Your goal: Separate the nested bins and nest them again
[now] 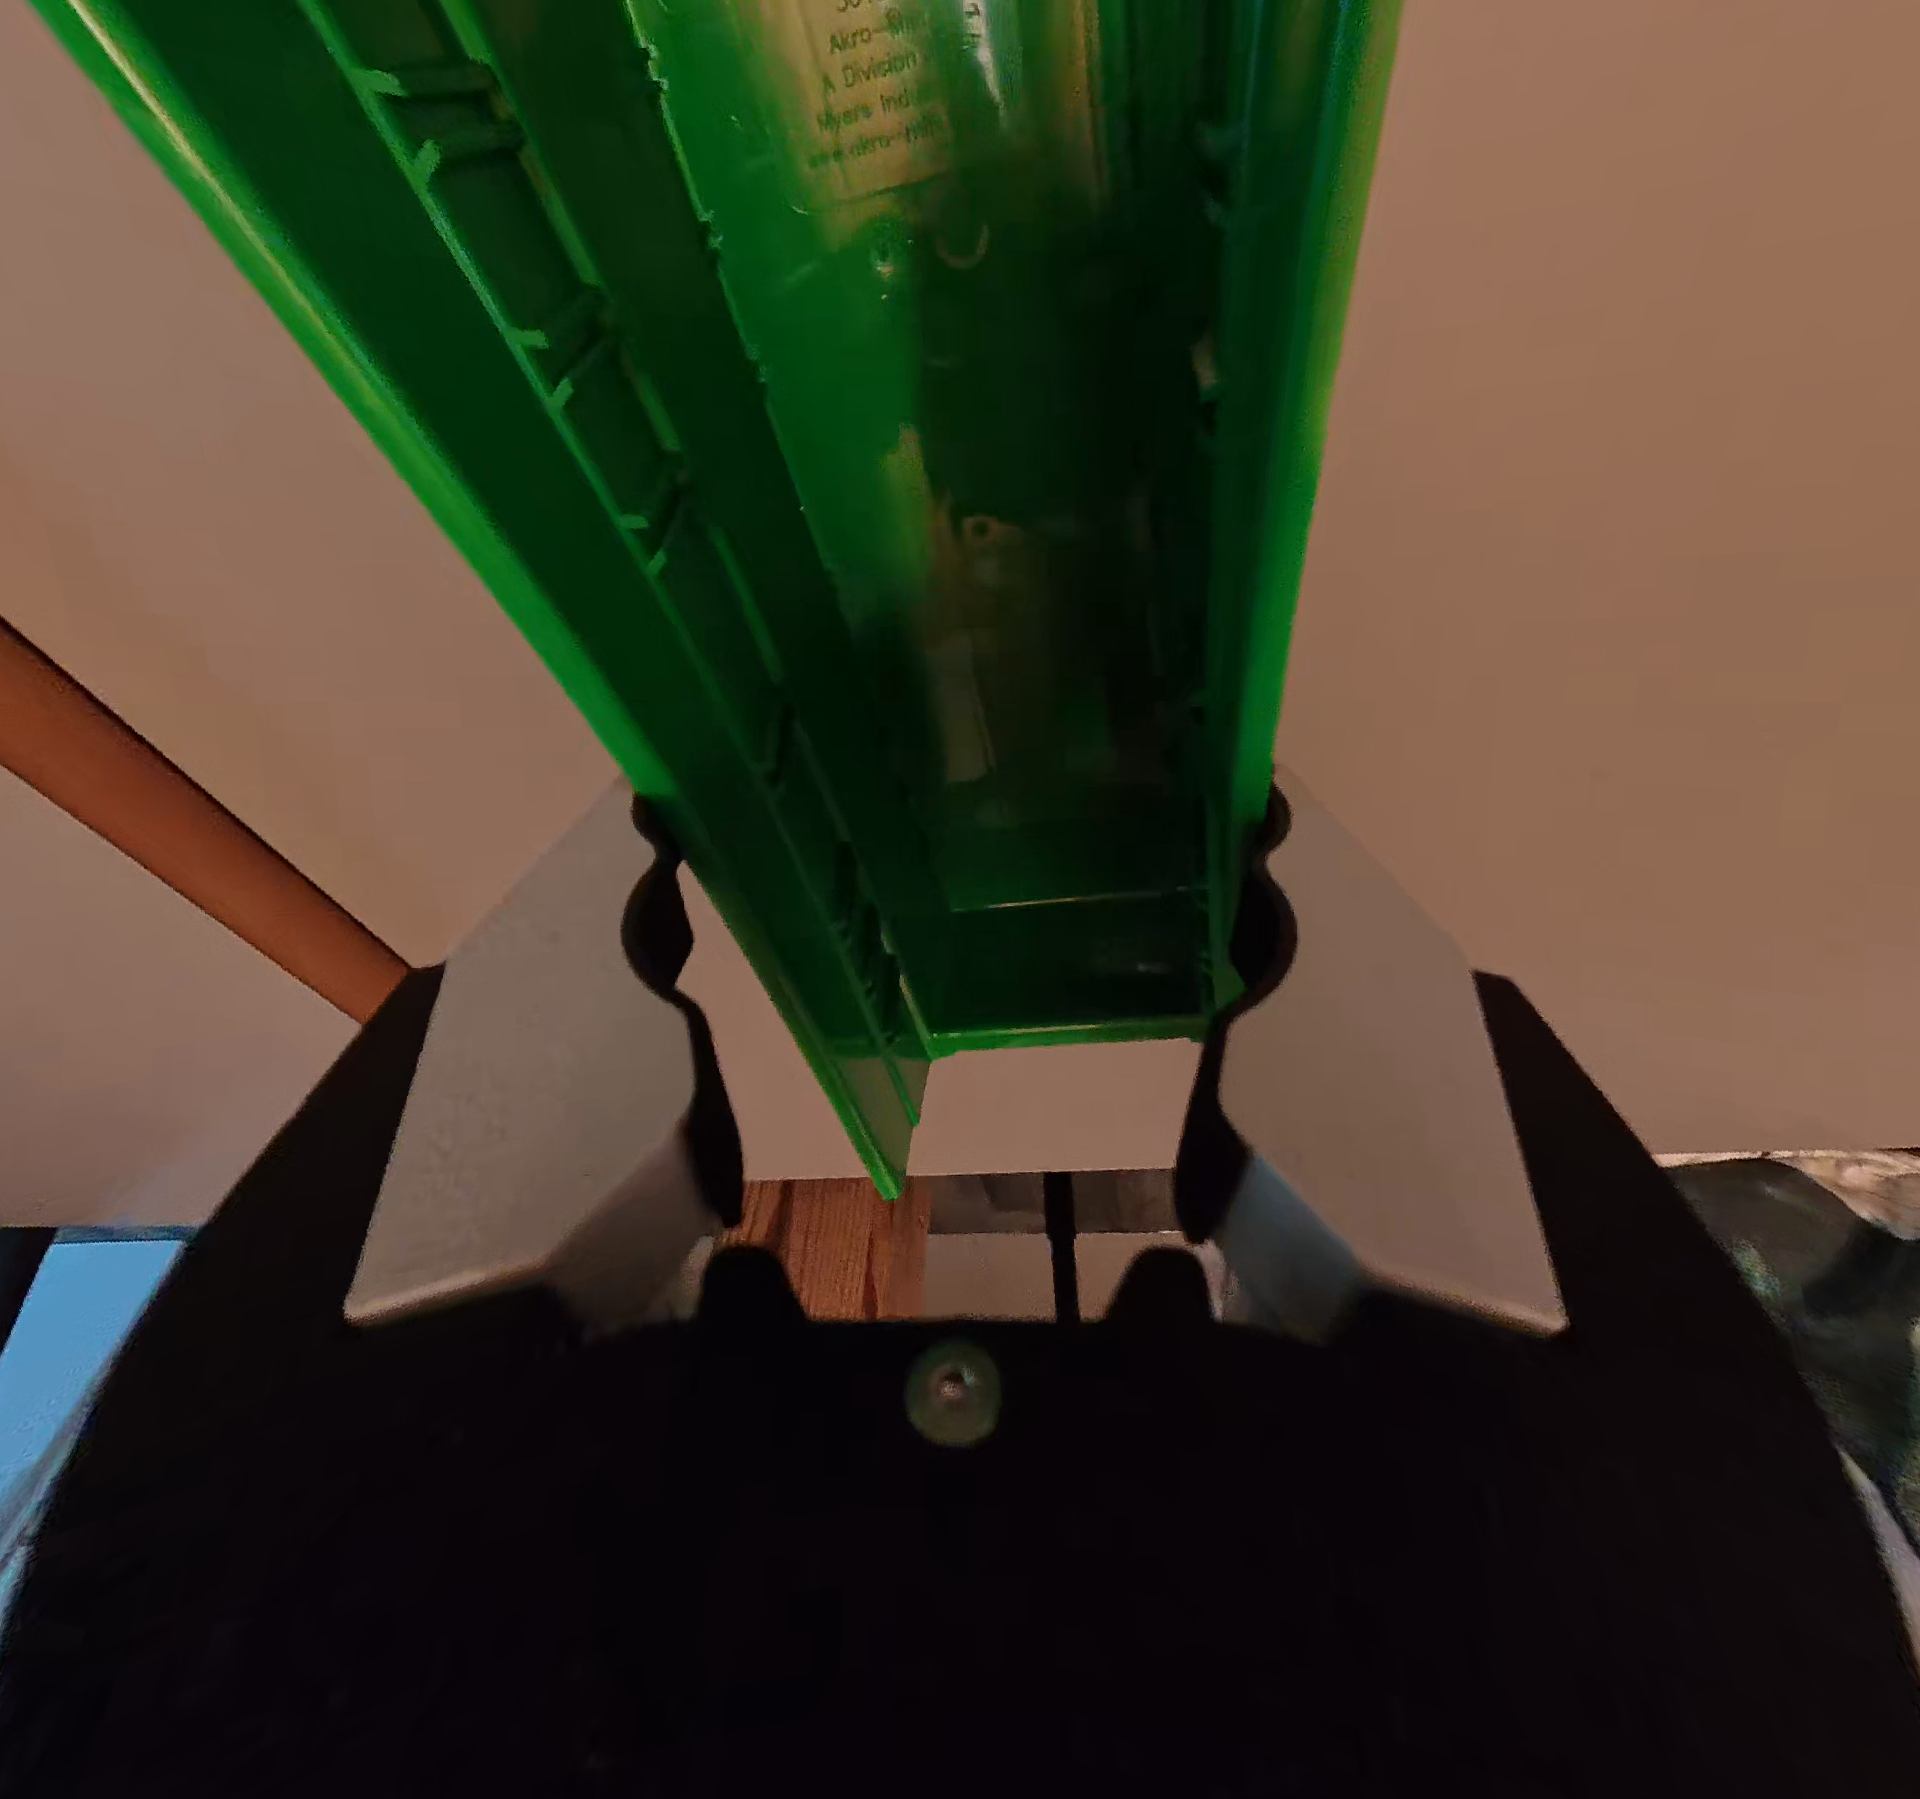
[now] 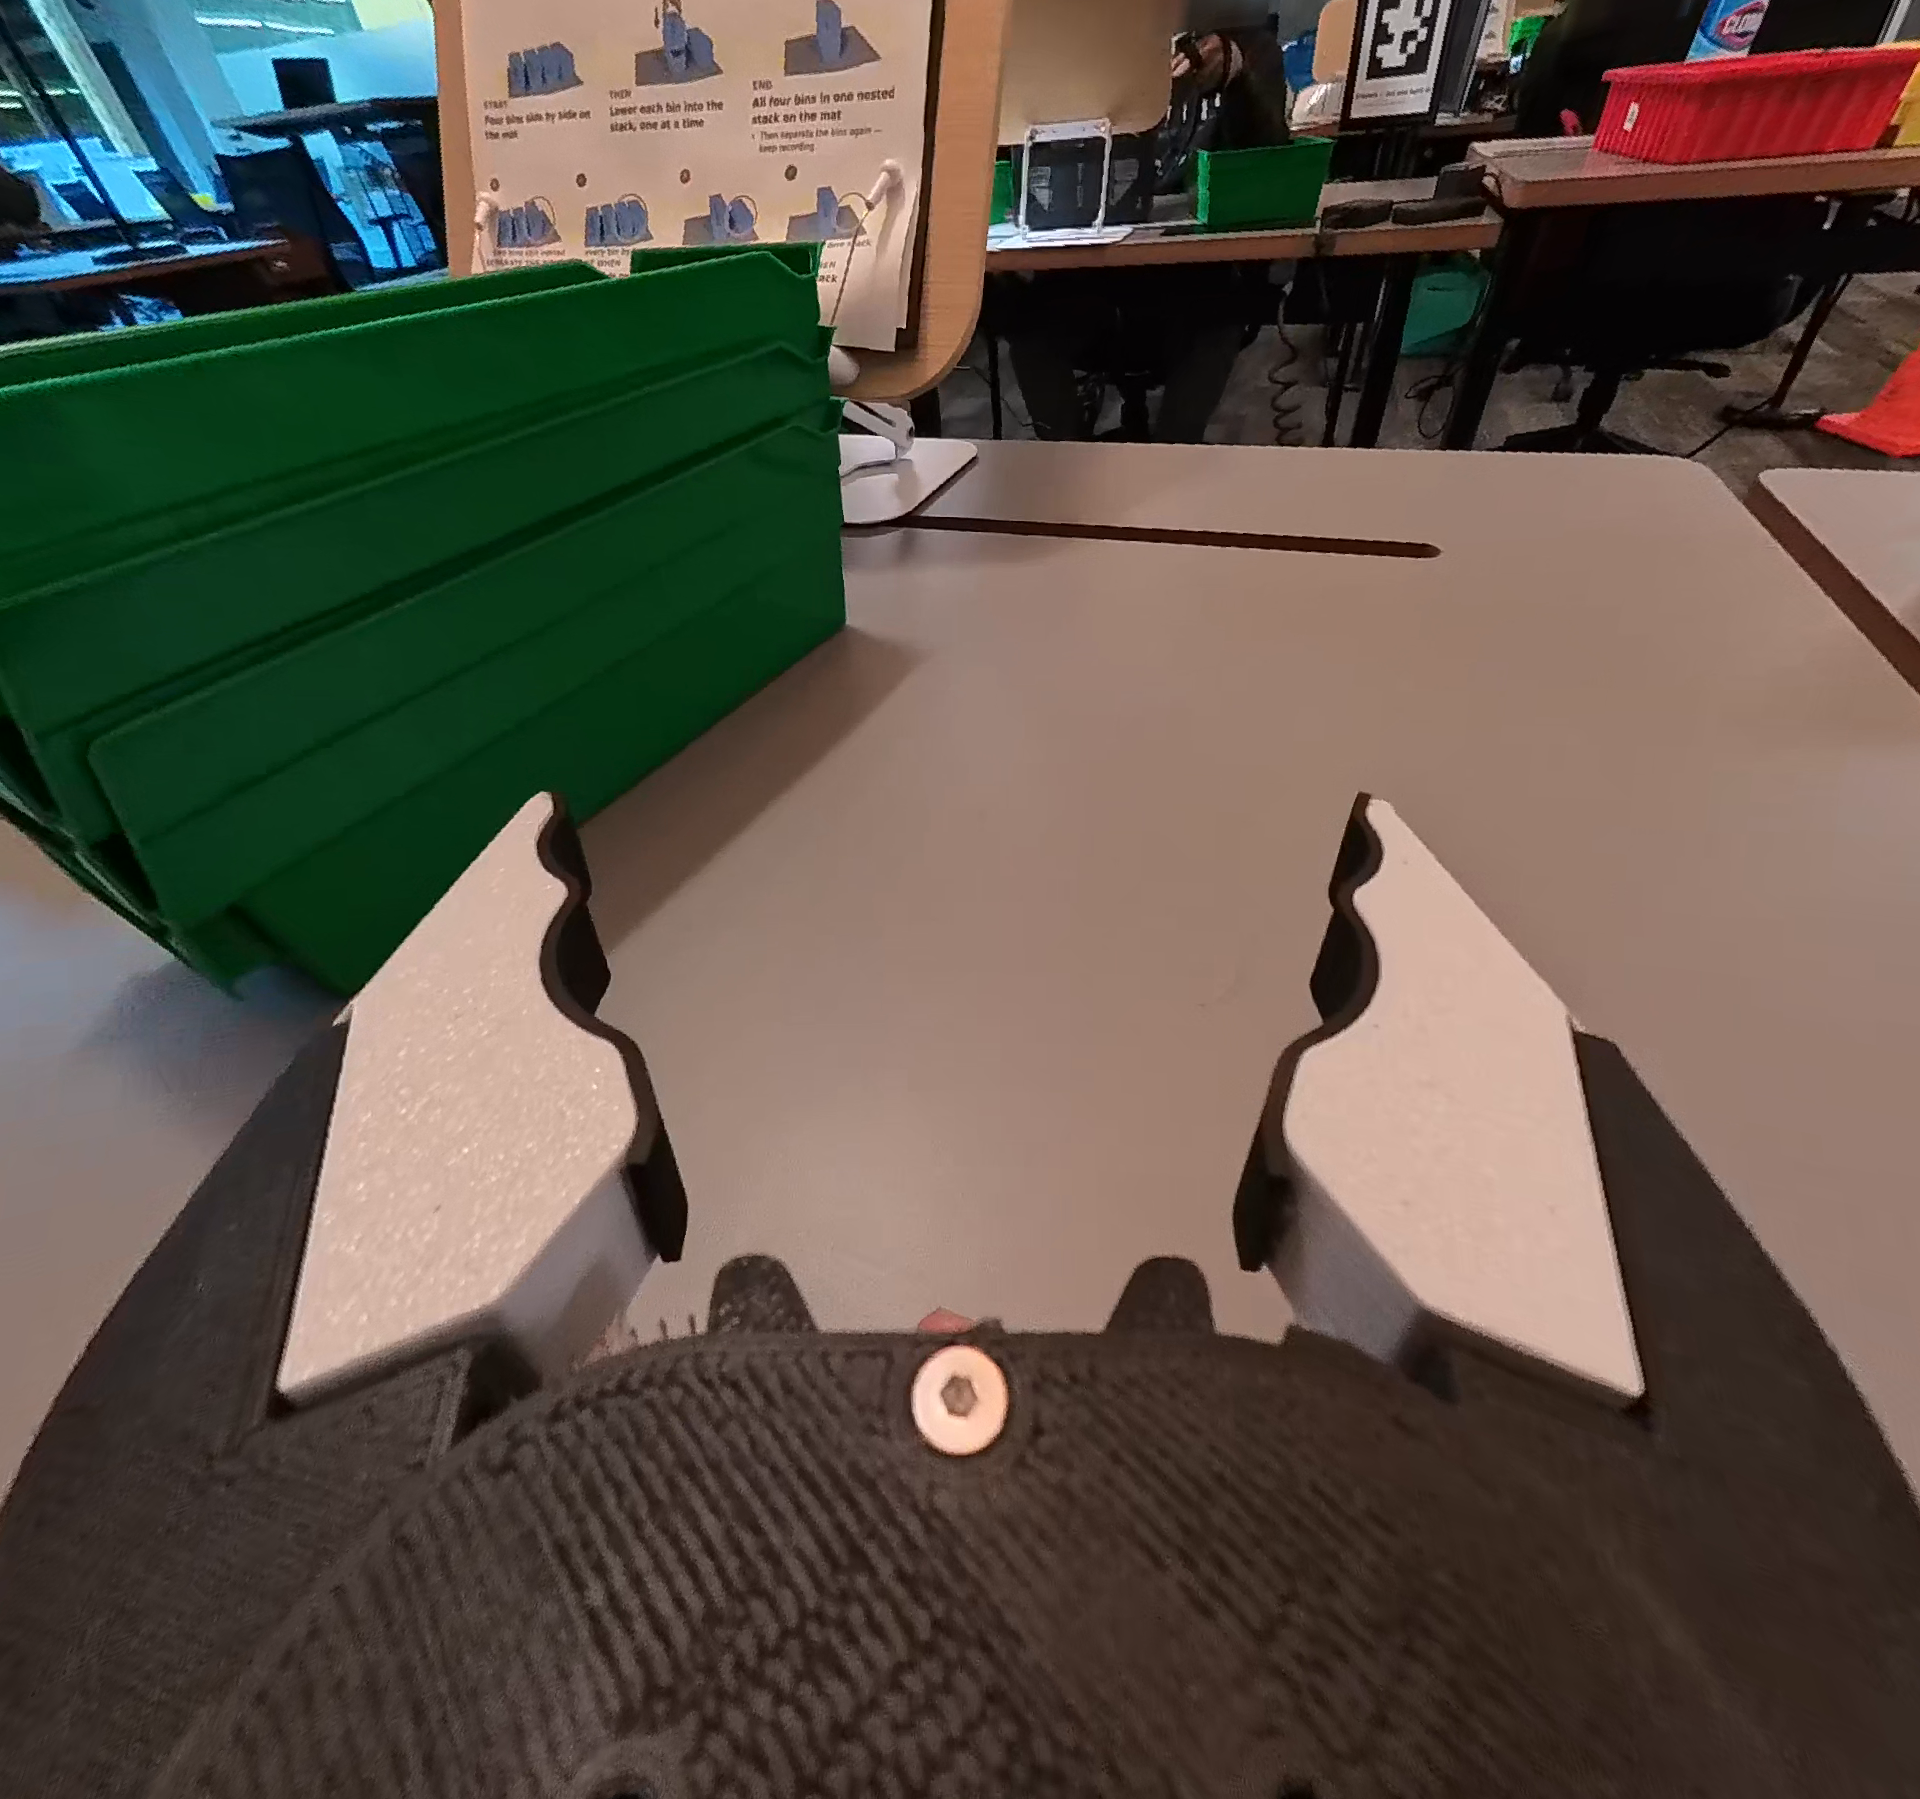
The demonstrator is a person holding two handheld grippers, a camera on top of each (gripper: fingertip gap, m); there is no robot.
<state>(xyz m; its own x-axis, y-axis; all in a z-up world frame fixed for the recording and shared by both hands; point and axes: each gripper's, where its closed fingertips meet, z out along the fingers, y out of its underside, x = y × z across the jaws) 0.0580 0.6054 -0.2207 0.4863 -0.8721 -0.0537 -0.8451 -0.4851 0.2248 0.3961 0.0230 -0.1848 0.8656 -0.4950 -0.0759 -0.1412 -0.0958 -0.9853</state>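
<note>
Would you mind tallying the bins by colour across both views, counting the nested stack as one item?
Green: 3, namely the green bin clamped in the left gripper, the nested stack on the table, and the far green bin.
Red: 1, the red bin in the background.
Total: 4.

We are seeing bare table (image 2: 1195, 710) lying open ahead of and between the right tool (image 2: 956, 1001) fingers. The stack of green bins (image 2: 436, 544) is blocking the left side; a paper sheet on a board (image 2: 707, 87) is standing behind it. A green bin (image 1: 987, 502) is filling the left tool (image 1: 956, 918).
</note>
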